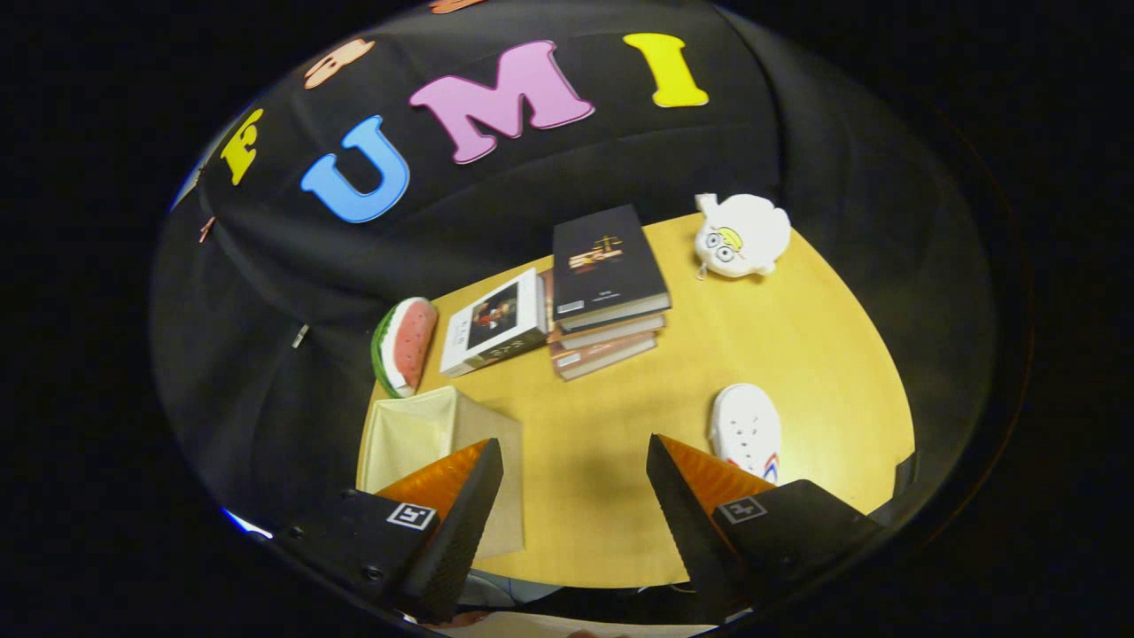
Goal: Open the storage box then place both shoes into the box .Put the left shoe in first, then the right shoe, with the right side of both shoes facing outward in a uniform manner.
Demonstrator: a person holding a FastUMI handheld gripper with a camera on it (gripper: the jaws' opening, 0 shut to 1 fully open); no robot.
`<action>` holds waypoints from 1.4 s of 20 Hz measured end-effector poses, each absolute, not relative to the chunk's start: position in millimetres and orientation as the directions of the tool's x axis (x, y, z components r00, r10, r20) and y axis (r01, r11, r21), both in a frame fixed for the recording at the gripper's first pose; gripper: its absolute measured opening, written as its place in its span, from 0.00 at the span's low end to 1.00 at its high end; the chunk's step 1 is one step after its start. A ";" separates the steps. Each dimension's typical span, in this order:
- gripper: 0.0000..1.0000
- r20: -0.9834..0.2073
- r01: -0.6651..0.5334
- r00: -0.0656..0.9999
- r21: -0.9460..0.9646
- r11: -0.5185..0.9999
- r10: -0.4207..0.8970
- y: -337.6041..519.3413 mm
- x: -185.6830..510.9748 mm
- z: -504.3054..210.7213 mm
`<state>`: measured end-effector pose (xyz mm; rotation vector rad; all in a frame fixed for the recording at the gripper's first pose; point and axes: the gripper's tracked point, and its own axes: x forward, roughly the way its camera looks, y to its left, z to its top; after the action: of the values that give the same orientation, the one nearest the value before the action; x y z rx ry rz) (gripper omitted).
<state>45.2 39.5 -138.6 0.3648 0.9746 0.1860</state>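
Round yellow table [620,496] spreads under and ahead of the gripper [574,483], which hangs high above it with fingers spread wide, nothing between them, just bare tabletop.

Beige fabric storage box [425,434] sits just ahead of the left finger, partly hidden behind it. Top looks open already, interior wall visible, so likely ready to receive shoes; can't confirm a lid.

Stack of books [607,306] lies well beyond the fingers, dark-covered book on top, and a single white book [493,324] lies flat touching its left side. Clutter, not task items.

White plush toy [742,235] sits farthest out, beyond the right finger near the table's far rim.

White clog shoe [746,430] lies just ahead of the right finger, sole down, coloured stripe at its near end. One shoe visible; which foot, can't tell. It's close to the right finger, probably the next pick.

Watermelon slice toy [406,346] stands on edge beyond the box, by the table rim.
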 end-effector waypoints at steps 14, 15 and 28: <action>0.99 -0.927 0.097 0.287 0.277 0.956 0.240 -120.0 10.8 -302.1; 0.99 -0.929 0.103 0.259 0.299 0.949 0.264 -117.0 9.3 -310.5; 0.81 -0.905 0.197 0.072 0.424 0.884 0.419 -87.7 4.3 -371.4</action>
<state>4.3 -87.7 -371.4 0.5080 1.5092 0.1772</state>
